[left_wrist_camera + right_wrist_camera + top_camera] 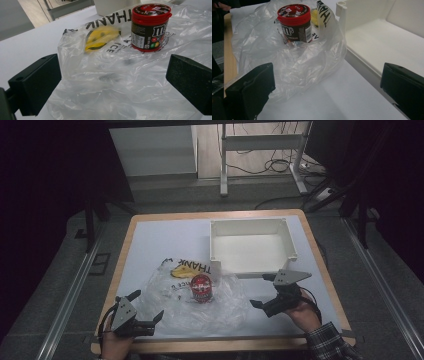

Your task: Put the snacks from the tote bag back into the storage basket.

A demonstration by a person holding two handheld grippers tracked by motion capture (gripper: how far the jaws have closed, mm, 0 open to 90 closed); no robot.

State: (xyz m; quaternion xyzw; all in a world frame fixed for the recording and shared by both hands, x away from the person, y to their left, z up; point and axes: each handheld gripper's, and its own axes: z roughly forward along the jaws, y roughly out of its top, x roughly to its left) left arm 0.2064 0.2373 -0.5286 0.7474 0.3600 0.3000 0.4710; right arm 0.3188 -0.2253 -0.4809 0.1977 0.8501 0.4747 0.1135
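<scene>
Both pairs of jaws stand wide apart, holding nothing. The left gripper (146, 311) sits at the clear plastic bag's (165, 307) near-left edge; the right gripper (264, 291) flanks its right. The candy jar (202, 288) stands upright on it, between them, slightly nearer the left.

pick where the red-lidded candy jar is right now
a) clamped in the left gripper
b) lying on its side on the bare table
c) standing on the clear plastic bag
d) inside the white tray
c: the candy jar stands upright on the clear plastic bag, in front of the white tray, and both the left gripper and the right gripper are open and apart from it.
</scene>
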